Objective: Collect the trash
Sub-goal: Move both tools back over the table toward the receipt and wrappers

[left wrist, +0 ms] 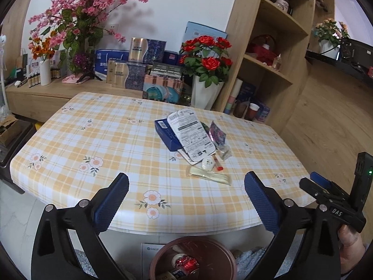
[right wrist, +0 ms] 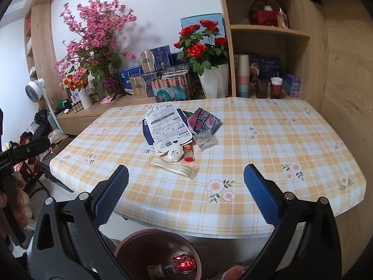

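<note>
Brown bin point(right wrist: 158, 254) is sitting below the table point(right wrist: 291, 140) edge, already holding wrappers. Left gripper point(left wrist: 186, 200) and right gripper point(right wrist: 186, 198) are both gaping wide, empty. Trash pile point(right wrist: 177, 135) is lying mid-table; risk: the clear wrapper point(right wrist: 173, 165) nearest the bin is slipping flat from the pads.

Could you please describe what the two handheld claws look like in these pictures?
Both are alike: the left claw and right claw have black curved plastic arms with silver rivets and blue textured pads. Seen from the left camera, the right claw's black body carries white "DAS" lettering and a small green light. No sleeves or cables show.
</note>
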